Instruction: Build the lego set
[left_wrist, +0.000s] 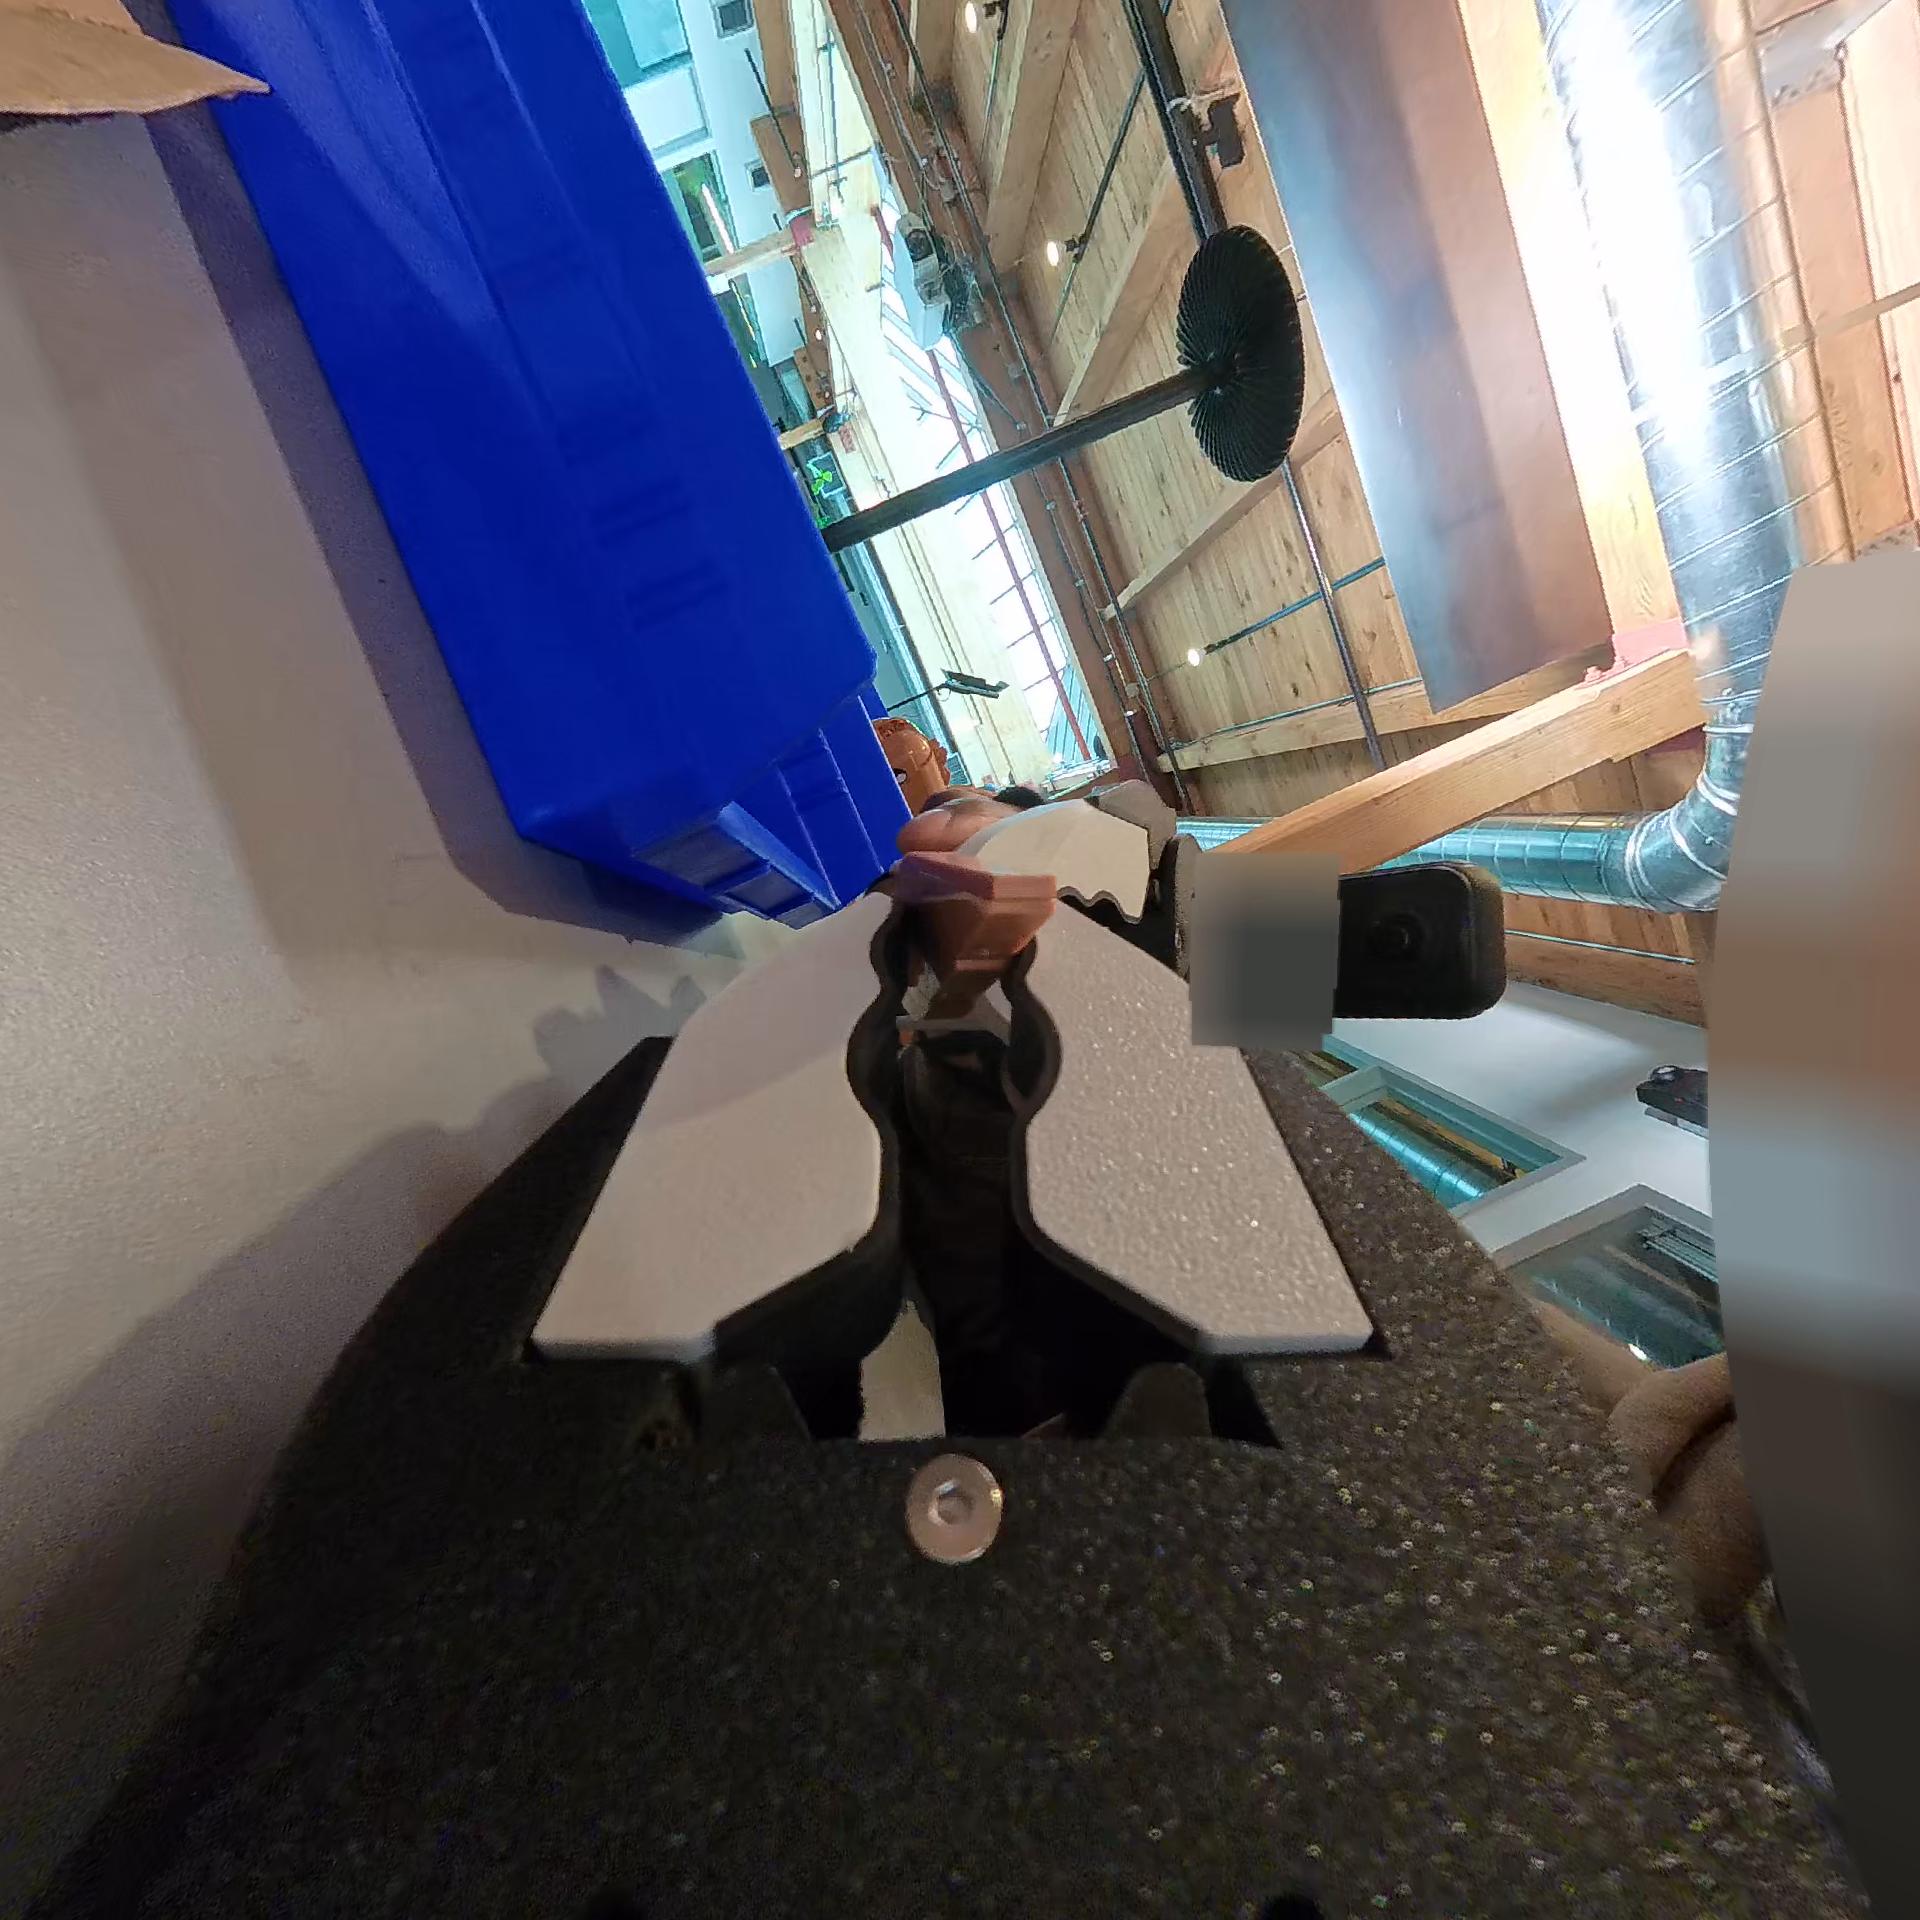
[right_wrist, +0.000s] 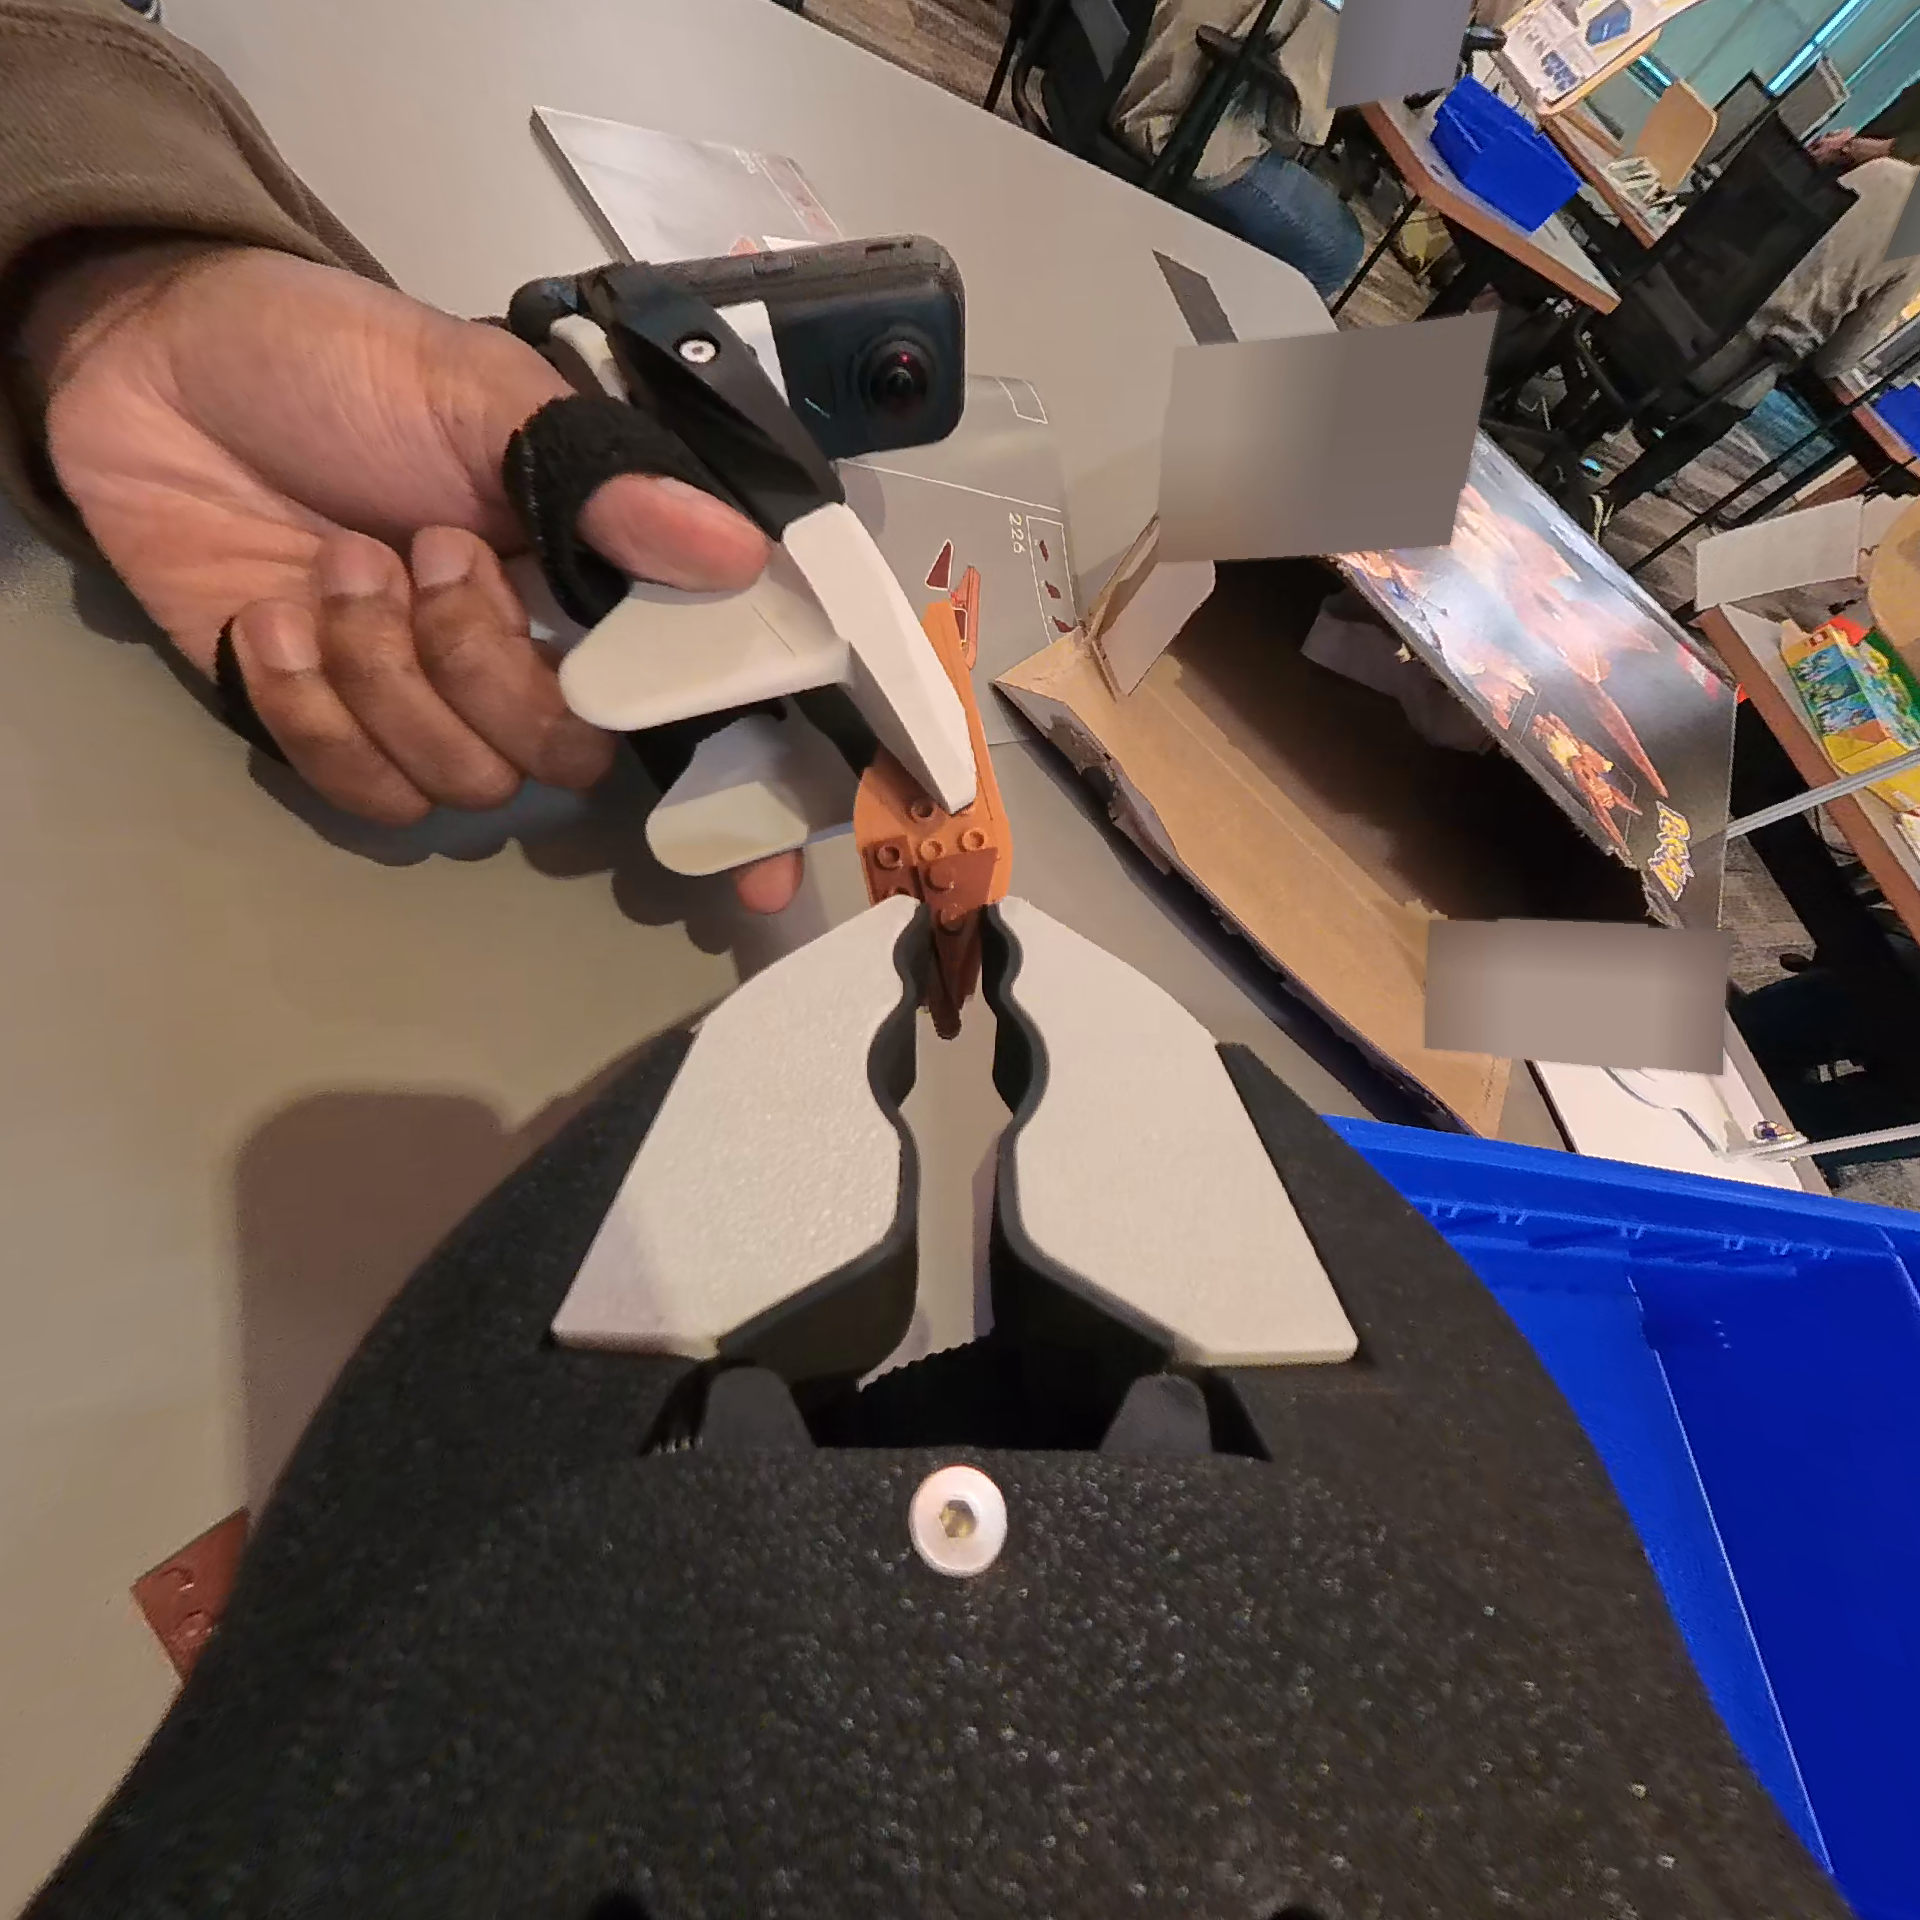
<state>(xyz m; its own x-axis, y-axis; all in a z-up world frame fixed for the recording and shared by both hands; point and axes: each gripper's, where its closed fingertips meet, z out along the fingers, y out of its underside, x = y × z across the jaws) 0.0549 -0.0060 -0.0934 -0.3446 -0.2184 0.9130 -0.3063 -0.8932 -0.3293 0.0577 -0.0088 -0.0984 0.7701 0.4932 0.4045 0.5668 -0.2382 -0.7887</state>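
An orange brick assembly (right_wrist: 935, 831) hangs above the grey table (right_wrist: 312, 987), held between both grippers. My right gripper (right_wrist: 953, 914) is shut on its near end, where a dark brown wedge plate (right_wrist: 951, 966) sits between the pads. My left gripper (right_wrist: 935, 769), held by a hand (right_wrist: 312, 499), comes in from the upper left with one white finger (right_wrist: 894, 686) lying on the studded face. In the left wrist view the left gripper (left_wrist: 971, 925) has the assembly (left_wrist: 977, 914) edge-on between its tips, and the right gripper (left_wrist: 1081, 862) meets it from beyond.
A blue bin (right_wrist: 1662, 1403) stands at the right, also in the left wrist view (left_wrist: 540, 416). An opened cardboard box (right_wrist: 1299, 810) and an instruction booklet (right_wrist: 686, 177) lie behind. A brown plate (right_wrist: 192, 1590) lies at the lower left.
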